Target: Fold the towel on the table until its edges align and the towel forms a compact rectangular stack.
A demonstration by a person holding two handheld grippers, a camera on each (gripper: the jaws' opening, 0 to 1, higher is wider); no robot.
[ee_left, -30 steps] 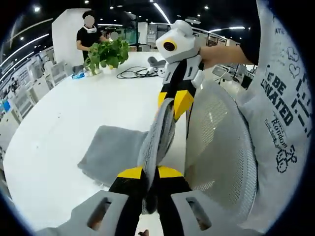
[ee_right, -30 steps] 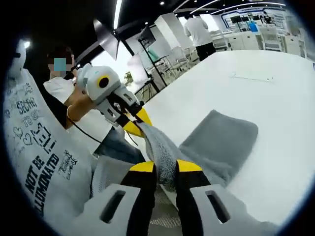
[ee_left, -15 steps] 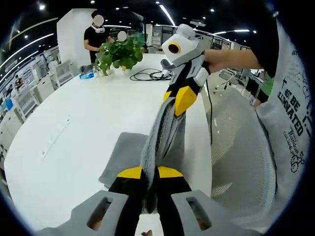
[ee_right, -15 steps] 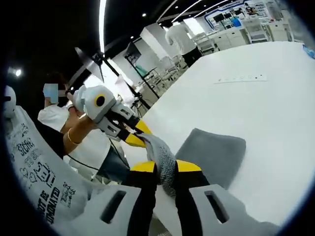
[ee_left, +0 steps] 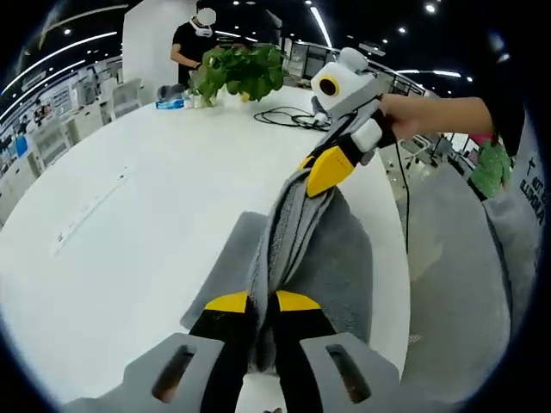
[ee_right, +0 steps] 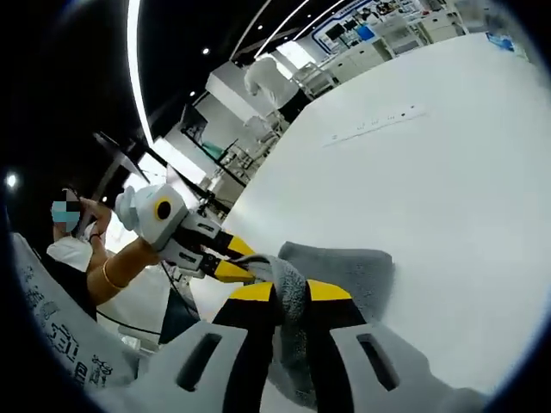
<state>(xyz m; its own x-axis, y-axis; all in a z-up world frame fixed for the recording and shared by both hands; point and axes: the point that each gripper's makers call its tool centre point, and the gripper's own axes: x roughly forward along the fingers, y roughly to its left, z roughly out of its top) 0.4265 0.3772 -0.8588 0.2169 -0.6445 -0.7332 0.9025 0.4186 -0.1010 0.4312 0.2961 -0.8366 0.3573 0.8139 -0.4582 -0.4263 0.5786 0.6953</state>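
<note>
while both grippers (ee_left: 261,303) (ee_right: 290,292) clench the towel (ee_left: 301,249), its pinched edge hides between their jaws.

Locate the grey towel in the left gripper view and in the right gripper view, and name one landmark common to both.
Left gripper view: the grey towel runs up the centre, stretched from the left gripper to the right gripper, its lower part draping onto the white table.
Right gripper view: it sits bottom centre, bunched between both grippers.
Shared landmark: the white table.
</note>
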